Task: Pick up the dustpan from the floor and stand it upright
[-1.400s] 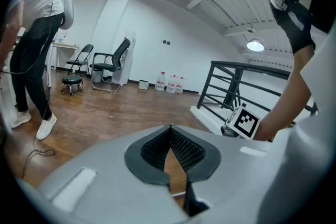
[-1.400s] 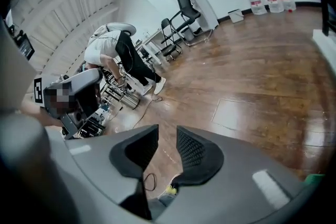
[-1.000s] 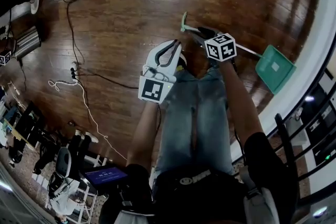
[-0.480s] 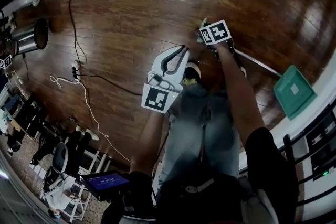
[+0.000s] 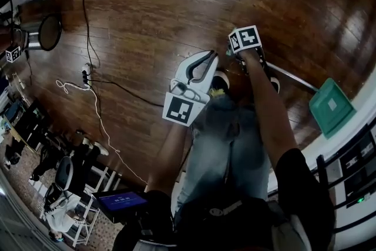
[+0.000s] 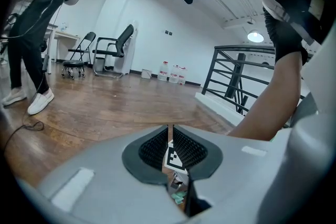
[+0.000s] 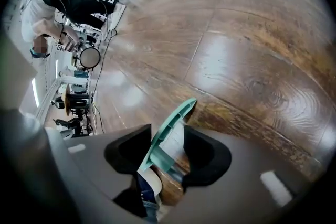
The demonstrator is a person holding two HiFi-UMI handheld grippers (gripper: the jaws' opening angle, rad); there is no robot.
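The dustpan lies on the wooden floor at the right of the head view: green pan point(image 5: 332, 107) and a thin metal shaft point(image 5: 294, 75) running left. My right gripper point(image 5: 238, 47) points steeply down at the shaft's far end, its marker cube hiding the grip. In the right gripper view the green handle grip point(image 7: 173, 123) lies slanted between the jaws of my right gripper point(image 7: 170, 139); they are closing, with gaps still showing beside it. My left gripper point(image 5: 210, 57) hovers just left of it, shut and empty, as its own view of the left gripper point(image 6: 170, 131) confirms.
Black cables point(image 5: 88, 26), a power strip point(image 5: 87, 74) and a white cord point(image 5: 97, 120) cross the floor at left. A metal bin point(image 5: 44, 32) stands far left. A black railing point(image 5: 346, 156) and a white ledge run beside the pan. A person point(image 6: 37, 34) stands nearby.
Both grippers have sunk toward the floor. The right one has tipped downward and moved along the shaft to the handle's end, which its cube now covers.
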